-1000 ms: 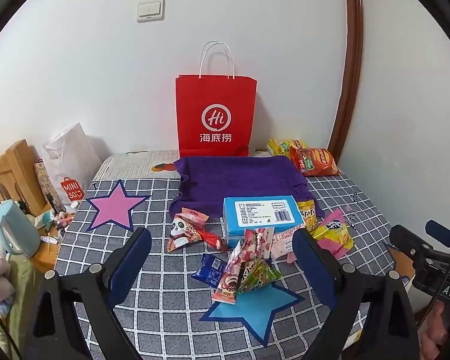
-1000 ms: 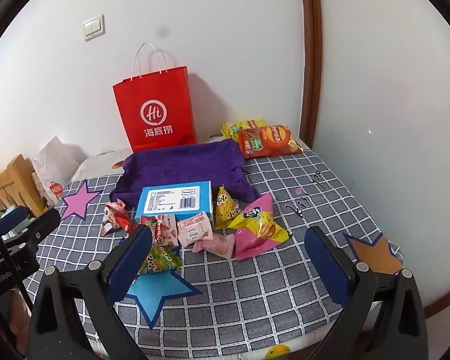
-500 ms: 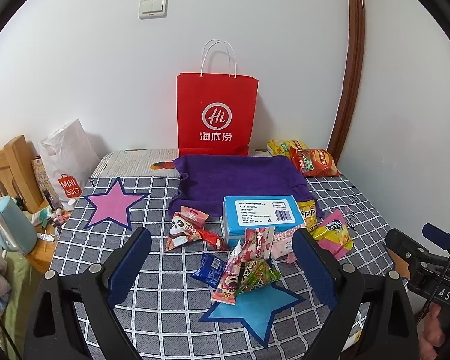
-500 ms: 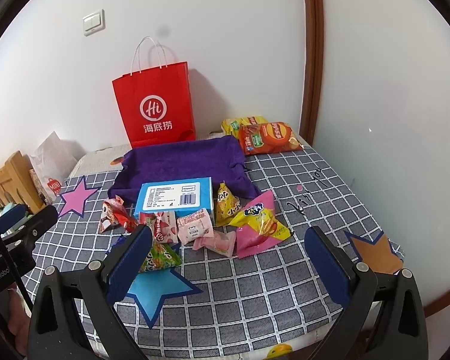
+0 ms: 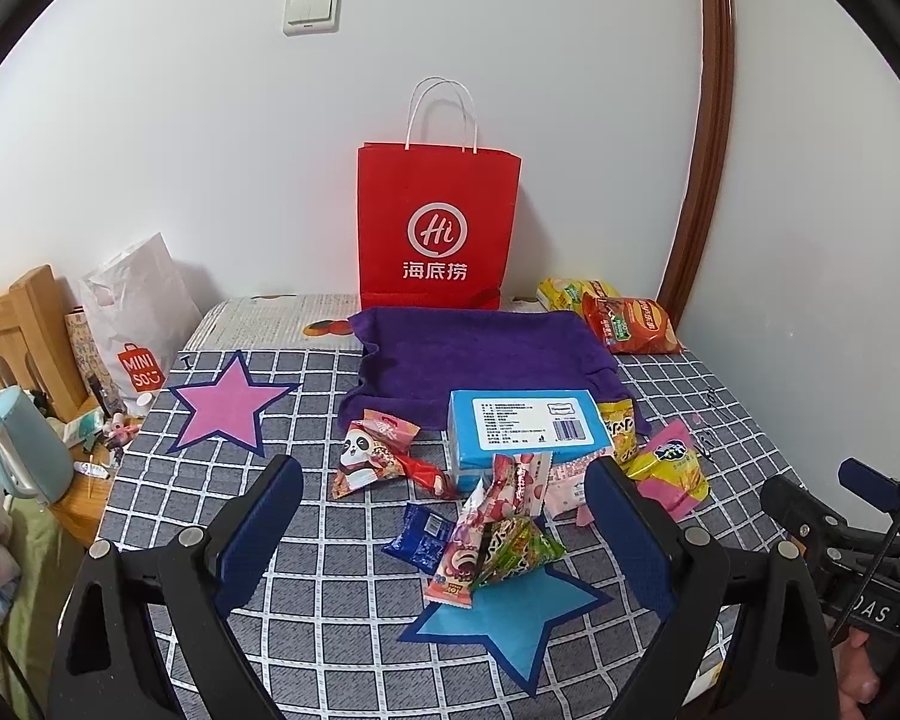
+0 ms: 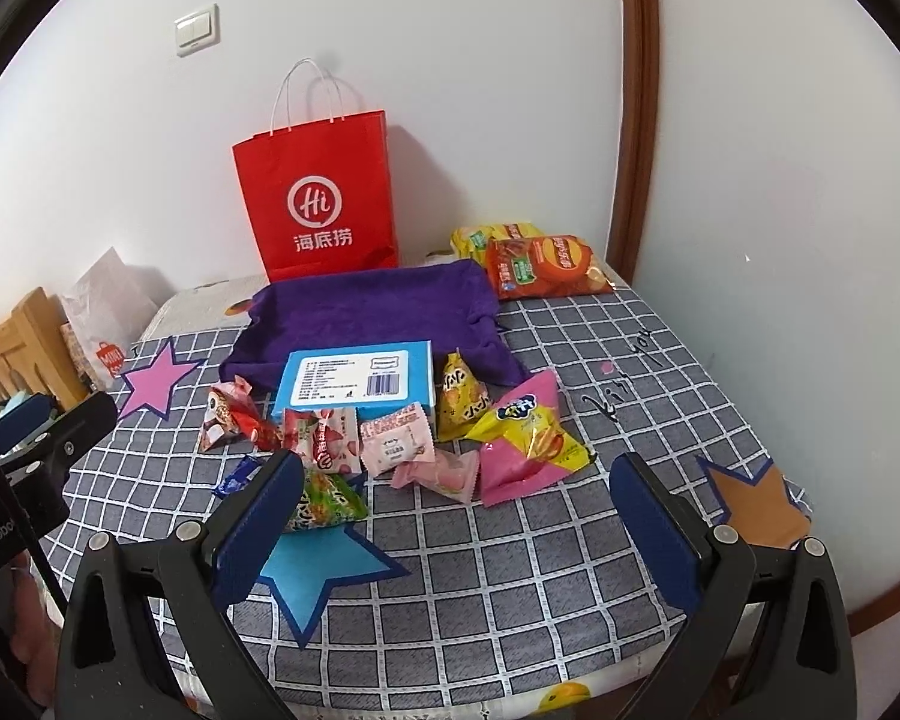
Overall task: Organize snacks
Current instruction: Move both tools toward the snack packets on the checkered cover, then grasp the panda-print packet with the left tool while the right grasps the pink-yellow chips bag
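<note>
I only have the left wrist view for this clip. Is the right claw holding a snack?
Observer: No. The right claw is open and empty, above the checked cover.
Operator: Anything on the bed past my right edge?
Observer: An orange star lies at the bed's right edge, with no snack on it.
Operator: What does the left claw hide from me?
Observer: A pink wrapped candy, beside the pink-and-yellow packet.
</note>
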Tool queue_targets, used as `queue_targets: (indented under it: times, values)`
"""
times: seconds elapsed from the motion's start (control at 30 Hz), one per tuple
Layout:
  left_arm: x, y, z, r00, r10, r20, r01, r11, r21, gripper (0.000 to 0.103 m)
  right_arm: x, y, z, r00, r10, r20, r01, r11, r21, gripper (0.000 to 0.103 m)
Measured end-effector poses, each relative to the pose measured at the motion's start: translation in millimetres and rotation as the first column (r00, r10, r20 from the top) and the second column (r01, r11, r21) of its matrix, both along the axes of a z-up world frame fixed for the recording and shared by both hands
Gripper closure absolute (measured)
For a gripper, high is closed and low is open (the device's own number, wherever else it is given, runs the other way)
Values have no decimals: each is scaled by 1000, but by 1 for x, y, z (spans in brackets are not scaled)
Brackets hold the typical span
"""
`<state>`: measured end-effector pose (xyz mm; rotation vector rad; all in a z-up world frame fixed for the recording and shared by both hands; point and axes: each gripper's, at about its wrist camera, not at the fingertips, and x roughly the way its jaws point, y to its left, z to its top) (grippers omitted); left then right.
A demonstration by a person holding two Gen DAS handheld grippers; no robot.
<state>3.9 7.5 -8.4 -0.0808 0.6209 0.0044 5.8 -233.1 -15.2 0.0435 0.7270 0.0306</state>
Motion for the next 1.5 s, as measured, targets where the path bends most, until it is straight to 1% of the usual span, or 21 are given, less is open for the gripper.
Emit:
queue_targets:
  times: [0.07, 0.17, 0.27, 0.43, 0.53, 0.63, 0.67, 0.77, 0.87, 0.9, 1.0, 1.07, 1.13, 1.2, 1.27, 1.4, 1.5]
  values:
    - [3, -2, -2, 1000, -5, -4, 5, 1000, 9, 8, 1, 0, -1, 1000, -7, 9, 7, 1000, -8, 2]
    - [9, -3, -5, 1000, -14, 1, 14, 1000, 13, 8, 3, -1, -4, 999, -1, 44, 1, 1000, -2, 2]
    - [17, -4, -7, 1000, -20, -2, 20, 1000, 13, 8, 9, -2, -6, 999, 10, 49, -10, 1000, 8, 2]
    - [31, -6, -12, 1000, -27, -5, 27, 1000, 10, 8, 17, 1, -5, 997, 10, 75, -8, 999, -37, 2]
    - [37, -5, -15, 999, -27, -28, 28, 999, 21, 8, 23, 2, -4, 996, 19, 84, -15, 999, -48, 2]
    - [45, -1, -18, 999, -14, -34, 15, 999, 46, 8, 28, 1, -3, 995, 53, 89, -51, 998, -25, 2]
    - [47, 1, -20, 999, -5, -48, 7, 999, 47, 8, 30, 1, -4, 994, 61, 91, -60, 998, -19, 2]
    - [54, 10, -25, 998, 16, -55, -12, 998, 58, 8, 39, -3, -9, 994, 76, 84, -75, 997, -17, 2]
    - [64, 20, -34, 997, 32, -65, -29, 999, 46, 8, 52, -13, -24, 997, 66, 44, -65, 998, -12, 2]
    - [66, 22, -37, 996, 36, -80, -33, 998, 49, 8, 57, -17, -31, 998, 60, 30, -60, 998, -14, 2]
    - [74, 29, -48, 995, 45, -86, -42, 998, 41, 8, 70, -29, -54, 999, 32, -7, -33, 998, -45, 2]
    - [80, 34, -57, 993, 58, -106, -53, 997, 53, 8, 78, -35, -68, 999, 21, -24, -22, 998, -61, 2]
    - [86, 38, -66, 989, 68, -135, -61, 997, 52, 8, 89, -44, -86, 998, 6, -61, -11, 997, -83, 4]
    - [93, 42, -73, 987, 69, -143, -63, 997, 41, 8, 99, -49, -101, 995, -13, -95, 4, 995, -101, 7]
    - [101, 46, -82, 984, 69, -162, -65, 997, 32, 8, 109, -55, -115, 992, -26, -127, 14, 995, -94, 9]
    - [112, 52, -93, 979, 72, -192, -67, 997, 33, 9, 123, -60, -134, 988, 0, -157, -8, 999, -49, 9]
    - [118, 57, -98, 977, 80, -195, -76, 997, 27, 9, 134, -61, -148, 983, -17, -182, 5, 998, -66, 9]
